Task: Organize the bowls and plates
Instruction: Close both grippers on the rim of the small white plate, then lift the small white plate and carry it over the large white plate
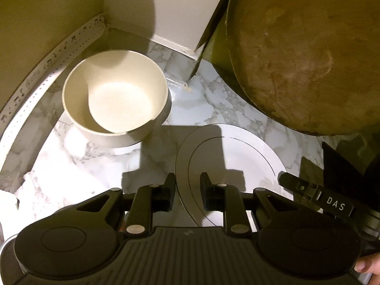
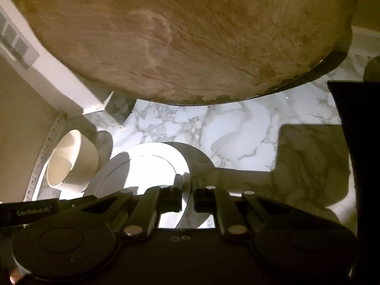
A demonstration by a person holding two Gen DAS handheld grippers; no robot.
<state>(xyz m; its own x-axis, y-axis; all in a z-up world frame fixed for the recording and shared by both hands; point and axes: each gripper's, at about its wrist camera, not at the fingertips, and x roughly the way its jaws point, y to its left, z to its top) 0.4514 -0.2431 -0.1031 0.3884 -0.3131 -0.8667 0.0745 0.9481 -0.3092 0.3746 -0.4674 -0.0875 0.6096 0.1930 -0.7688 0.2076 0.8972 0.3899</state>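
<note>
A white plate (image 1: 237, 152) lies flat on the marble counter (image 1: 71, 156). My left gripper (image 1: 188, 191) straddles its left rim with the jaws a little apart, one finger on each side of the rim. My right gripper (image 2: 187, 196) straddles the plate's (image 2: 147, 163) right rim the same way, with a small gap between the jaws. Its finger (image 1: 299, 186) shows at the right of the left wrist view. A cream bowl (image 1: 116, 95) stands upright on the counter to the left of the plate, also in the right wrist view (image 2: 71, 161).
A large round wooden board (image 1: 308, 54) leans upright behind the plate, also filling the top of the right wrist view (image 2: 180, 35). A white post (image 1: 175, 11) and yellow wall with patterned trim (image 1: 47, 66) close the back left corner. A dark object (image 2: 356, 142) stands at the right.
</note>
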